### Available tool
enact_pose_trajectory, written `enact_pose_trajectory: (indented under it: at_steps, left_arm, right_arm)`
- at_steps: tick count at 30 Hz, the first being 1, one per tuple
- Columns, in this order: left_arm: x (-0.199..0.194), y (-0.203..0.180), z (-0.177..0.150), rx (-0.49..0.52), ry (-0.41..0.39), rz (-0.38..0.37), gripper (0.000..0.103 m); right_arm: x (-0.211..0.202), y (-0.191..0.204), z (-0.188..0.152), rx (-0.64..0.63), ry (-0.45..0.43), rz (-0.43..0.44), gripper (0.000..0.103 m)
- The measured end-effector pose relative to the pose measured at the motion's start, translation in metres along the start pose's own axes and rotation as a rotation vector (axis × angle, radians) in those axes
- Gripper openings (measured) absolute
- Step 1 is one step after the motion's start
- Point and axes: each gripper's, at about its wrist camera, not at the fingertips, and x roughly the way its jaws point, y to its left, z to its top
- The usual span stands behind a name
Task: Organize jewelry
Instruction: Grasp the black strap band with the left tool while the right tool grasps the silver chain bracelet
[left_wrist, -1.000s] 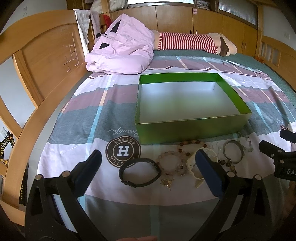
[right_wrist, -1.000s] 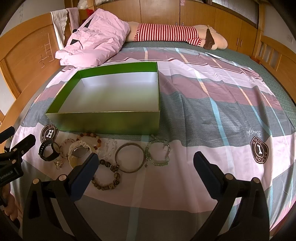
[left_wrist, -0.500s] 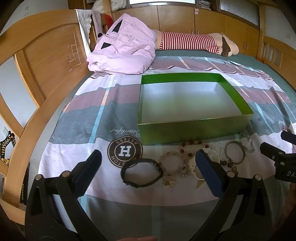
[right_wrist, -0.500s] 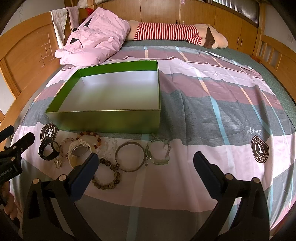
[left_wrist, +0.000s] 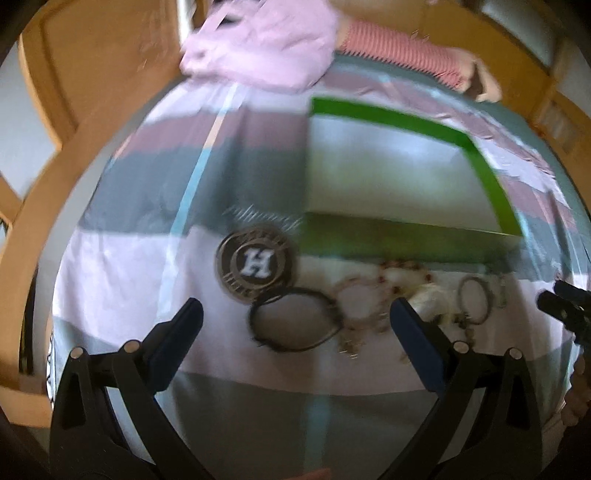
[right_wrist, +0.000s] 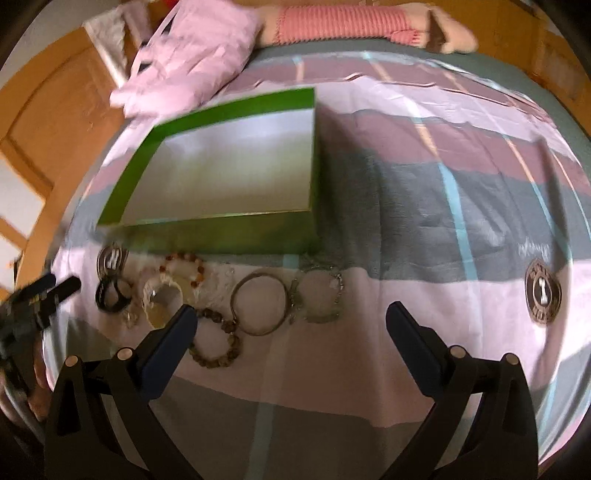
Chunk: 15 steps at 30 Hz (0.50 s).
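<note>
An empty green box (left_wrist: 406, 236) (right_wrist: 229, 236) with a pale floor sits on the striped bedspread. Several pieces of jewelry lie in a row along its near wall. A black band (left_wrist: 295, 319) (right_wrist: 112, 293) lies leftmost, then bead bracelets (left_wrist: 402, 273) (right_wrist: 184, 267), a cream bangle (right_wrist: 162, 299), a brown bead bracelet (right_wrist: 216, 343), a metal bangle (right_wrist: 260, 302) (left_wrist: 474, 301) and a silver chain bracelet (right_wrist: 319, 295). My left gripper (left_wrist: 295, 325) is open just above the black band. My right gripper (right_wrist: 291, 326) is open over the metal bangle and chain bracelet. Both views are motion-blurred.
A pink quilt (left_wrist: 266, 40) (right_wrist: 192, 55) and a striped plush toy (right_wrist: 347, 20) lie at the bed's far end. A wooden bed frame (left_wrist: 74, 110) runs along the left side. Round logo patches (left_wrist: 256, 262) (right_wrist: 543, 291) are printed on the bedspread.
Both grippers have dipped down and forward towards the jewelry row, which now looks larger and closer. The views have tilted and blurred. Both stay open.
</note>
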Motion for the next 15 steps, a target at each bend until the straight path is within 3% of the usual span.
enact_pose_trajectory:
  at_steps: [3,6,9,12,15]
  left_arm:
    - [0.014,0.012,0.009,-0.001,0.058,0.041,0.101]
    - [0.018,0.007,0.02,0.062,0.052,0.049,0.101]
    - [0.026,0.003,0.022,0.1,0.058,0.052,0.101]
    - [0.046,0.005,0.021,0.098,0.133,0.031,0.098]
    - [0.058,0.008,0.024,0.083,0.171,0.046,0.098]
  right_arm:
    - [0.011,-0.001,0.007,-0.013,0.049,0.048,0.102]
    - [0.023,-0.013,0.013,0.05,0.095,0.116,0.102]
    - [0.038,-0.021,0.019,0.047,0.136,0.062,0.102]
    - [0.044,-0.027,0.02,0.05,0.148,0.046,0.101]
    - [0.049,-0.036,0.02,0.102,0.181,0.113,0.091]
